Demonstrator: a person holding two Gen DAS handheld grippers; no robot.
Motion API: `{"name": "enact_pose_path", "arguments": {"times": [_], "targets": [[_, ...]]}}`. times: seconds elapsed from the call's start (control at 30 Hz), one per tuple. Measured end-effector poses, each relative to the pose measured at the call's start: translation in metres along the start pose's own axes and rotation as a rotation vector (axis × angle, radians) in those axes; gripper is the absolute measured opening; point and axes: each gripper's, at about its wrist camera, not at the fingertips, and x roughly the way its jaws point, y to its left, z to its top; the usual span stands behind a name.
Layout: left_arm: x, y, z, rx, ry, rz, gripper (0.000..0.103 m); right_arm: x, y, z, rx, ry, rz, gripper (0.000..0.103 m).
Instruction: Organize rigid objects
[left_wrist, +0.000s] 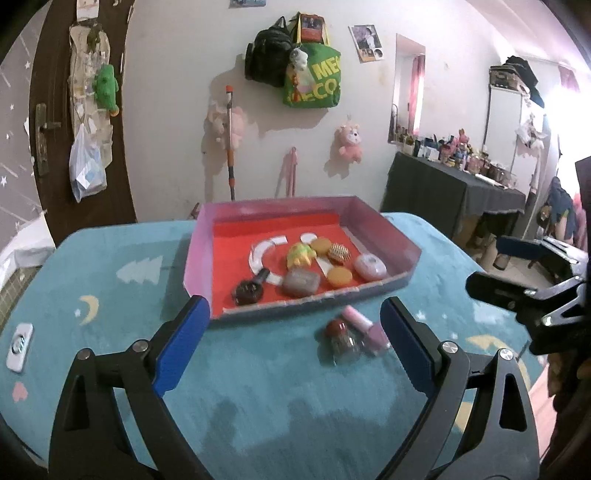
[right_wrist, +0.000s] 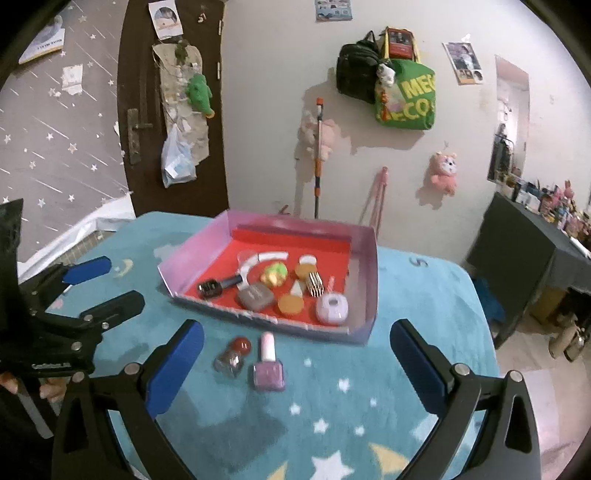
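A shallow pink-walled cardboard tray with a red floor (right_wrist: 364, 280) sits on the far half of a teal star-and-moon cloth-covered table (right_wrist: 332, 413). In the tray a black-capped dark bottle (right_wrist: 216, 286) lies at the left, a grey rounded case (right_wrist: 255, 297) and a flat orange disc (right_wrist: 291, 303) to its right, and a round lilac case (right_wrist: 331, 309) at the near right corner. Before the tray's near wall, on the cloth, a small red-capped glass jar (right_wrist: 232, 356) lies just left of a pink-capped lilac nail-polish bottle (right_wrist: 268, 363).
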Motion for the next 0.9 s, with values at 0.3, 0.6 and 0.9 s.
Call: {"name": "enact_pose_path", "arguments": {"times": [0.3, 0.6, 0.9], "targets": [[0.018, -0.001, -0.039, -0.049, 0.061, -0.005, 0.095, 0.023, 0.0, -0.054, 0.056, 0.05, -0.003, 0.103], [0.04, -0.002, -0.064, -0.057, 0.134, 0.002, 0.095, 0.052, -0.009, -0.084, 0.113, 0.118, -0.014, 0.103], [0.051, -0.004, -0.076, -0.066, 0.181, 0.008, 0.095, 0.066, -0.011, -0.097, 0.116, 0.156, -0.024, 0.103]]}}
